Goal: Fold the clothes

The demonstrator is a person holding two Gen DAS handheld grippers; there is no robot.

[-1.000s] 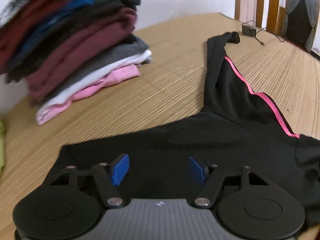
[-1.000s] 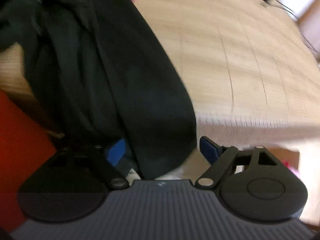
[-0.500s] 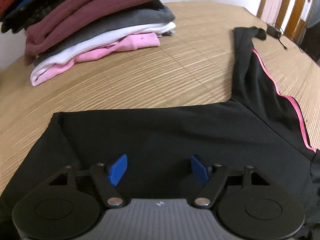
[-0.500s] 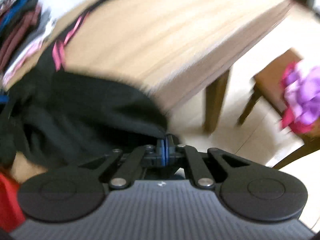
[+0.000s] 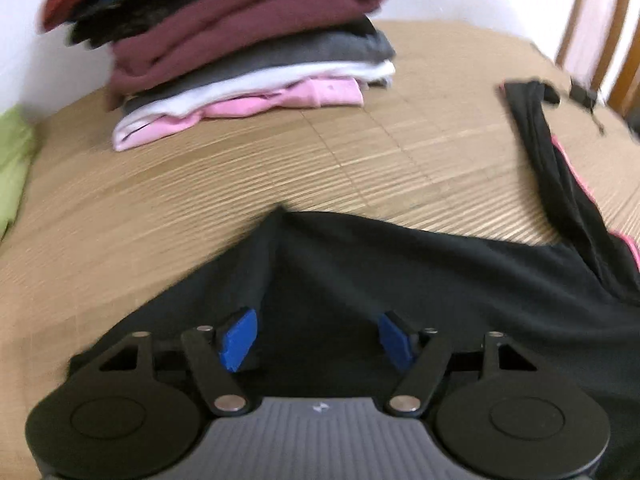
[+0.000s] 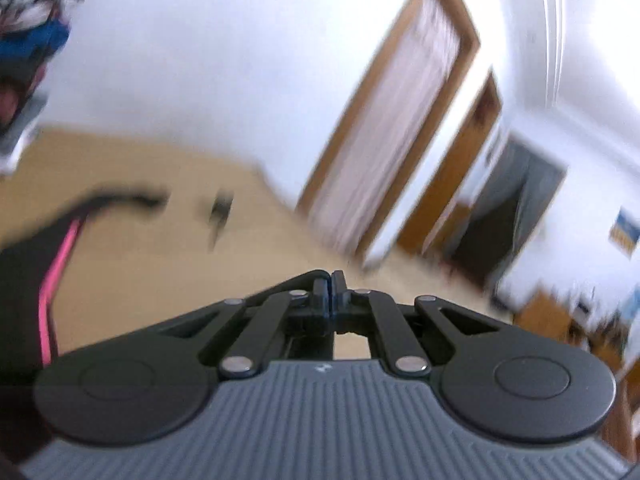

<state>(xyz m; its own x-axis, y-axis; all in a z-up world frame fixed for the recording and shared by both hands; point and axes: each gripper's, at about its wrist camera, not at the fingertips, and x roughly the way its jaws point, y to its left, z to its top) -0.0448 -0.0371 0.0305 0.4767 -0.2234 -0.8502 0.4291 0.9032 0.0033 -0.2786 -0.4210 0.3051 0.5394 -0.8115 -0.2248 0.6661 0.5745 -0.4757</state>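
Black trousers with a pink side stripe (image 5: 440, 276) lie on the woven mat; one leg runs to the far right. My left gripper (image 5: 318, 336) is open, low over the near part of the trousers, where the cloth rises in a peak. My right gripper (image 6: 331, 284) is shut, its jaws pressed together; black cloth seems to lie below them, but whether it is held is hidden. The trousers (image 6: 24, 280) show at the left of the blurred right wrist view.
A tall stack of folded clothes (image 5: 248, 52) stands at the back left of the mat. A green cloth (image 5: 12, 168) lies at the far left. A small black adapter with cable (image 5: 584, 94) lies at the back right. Doors (image 6: 396, 128) stand beyond.
My right gripper closed at the trousers' edge and swung up, now facing the wall and doors. My left gripper moved forward; the cloth before it has bunched into a peak.
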